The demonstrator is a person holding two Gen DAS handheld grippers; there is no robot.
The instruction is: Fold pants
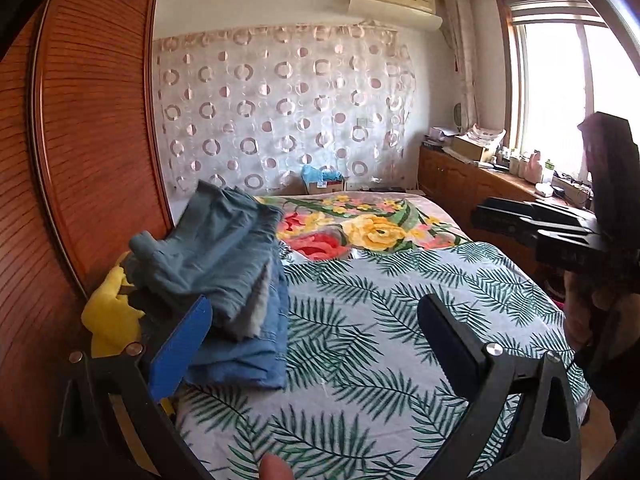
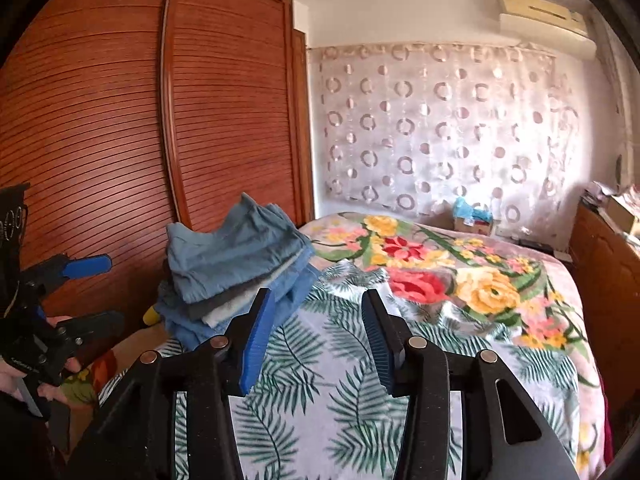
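Stack of folded pants (image 1: 224, 276) sits at the left edge of the bed (image 1: 400, 320), next to the brown slatted wardrobe (image 1: 80, 140). Top piece is grey-blue, with a grey layer and lighter blue denim under it; the top piece is rumpled, its far edge sticking up. Same stack in the right wrist view (image 2: 236, 268), just ahead and left of the right hand-held gripper's fingers.

Left hand-held gripper (image 1: 312, 344): jaws wide apart, nothing between them, hovering over the leaf-print sheet (image 1: 380, 360). Its blue left pad (image 1: 180, 356) overlaps the near edge of the stack in the view; cannot tell if it touches. A fingertip shows at the bottom edge.

Right hand-held gripper (image 2: 316, 340): jaws apart, holding nothing, above the leaf-print sheet, close to the stack but apart from it. From the left wrist view it shows at far right (image 1: 540, 232), well apart from the stack, and its jaw state is not clear there.

Left hand-held gripper also shows at the left edge of the right wrist view (image 2: 100, 292), fingers spread, in front of the wardrobe.

Flower-print blanket (image 1: 360, 224) covers the far part of the bed. Yellow item (image 1: 108, 312) lies between stack and wardrobe. Circle-pattern curtain (image 1: 280, 108) on the back wall, air conditioner (image 1: 392, 0) above it, window (image 1: 580, 100) at right.
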